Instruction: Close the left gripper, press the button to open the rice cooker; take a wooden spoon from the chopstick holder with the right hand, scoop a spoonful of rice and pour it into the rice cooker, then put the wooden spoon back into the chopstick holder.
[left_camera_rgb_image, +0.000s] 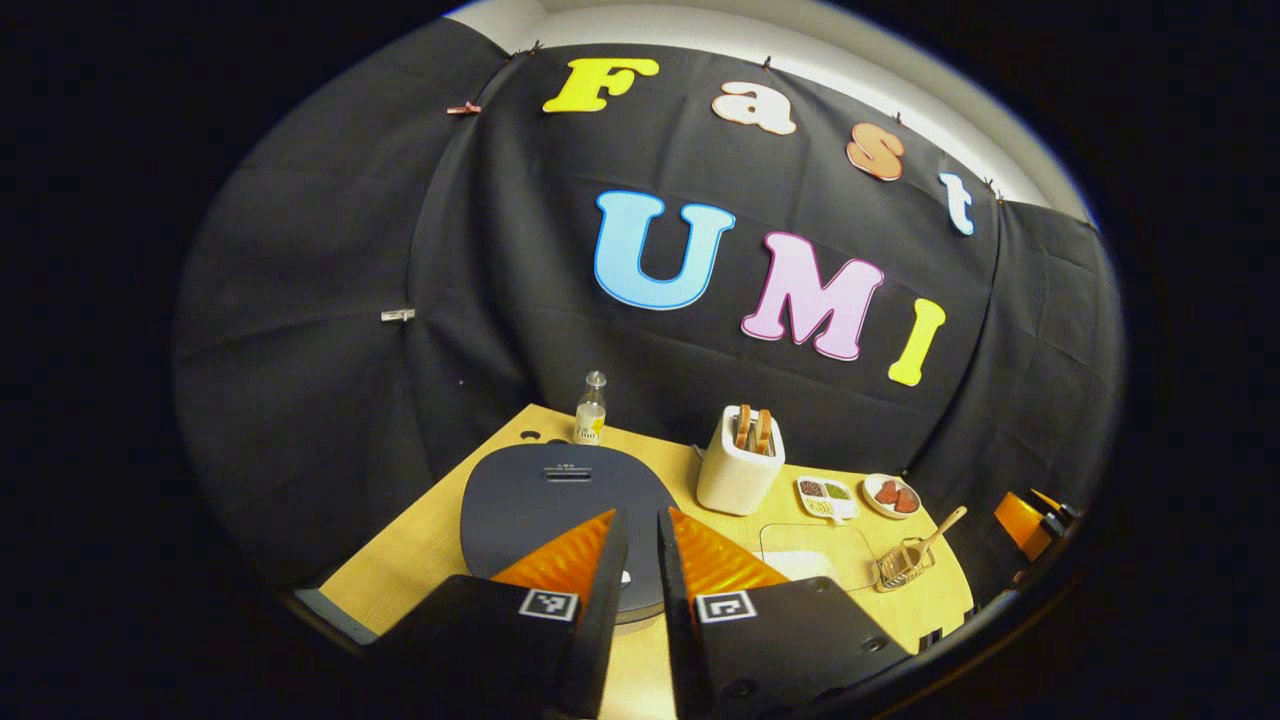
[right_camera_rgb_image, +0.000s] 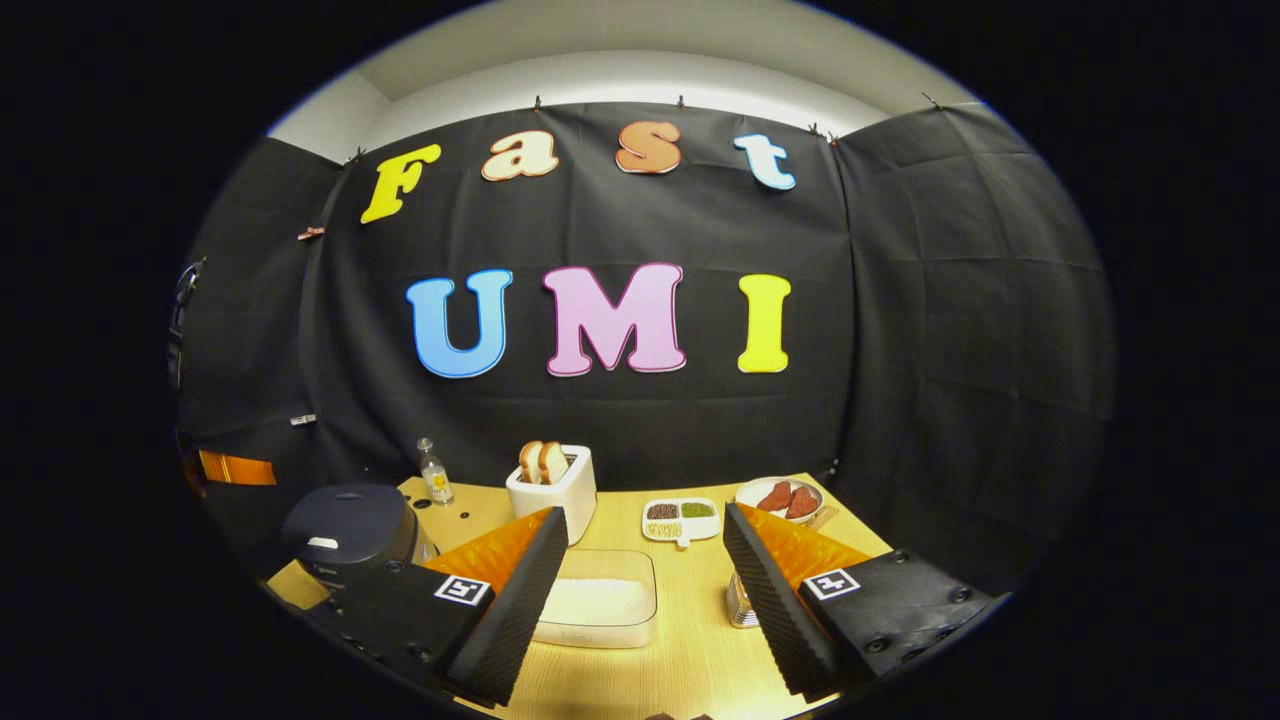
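The task looks barely started — the rice cooker (left_camera_rgb_image: 565, 520) has its lid down, and the wooden spoon (left_camera_rgb_image: 940, 530) stands in the chopstick holder (left_camera_rgb_image: 903, 565) at the far right of the table (left_camera_rgb_image: 420, 550), untouched. Pressing the button, scooping, pouring and returning the spoon all remain. The left gripper (left_camera_rgb_image: 640, 525) hovers just above the near part of the cooker lid, its fingers drawn to a narrow gap, holding nothing; contact with the lid cannot be told. The right gripper (right_camera_rgb_image: 640, 530) is spread wide and empty — the rice container (right_camera_rgb_image: 600, 600) lies between its fingers, the holder partly behind the right one
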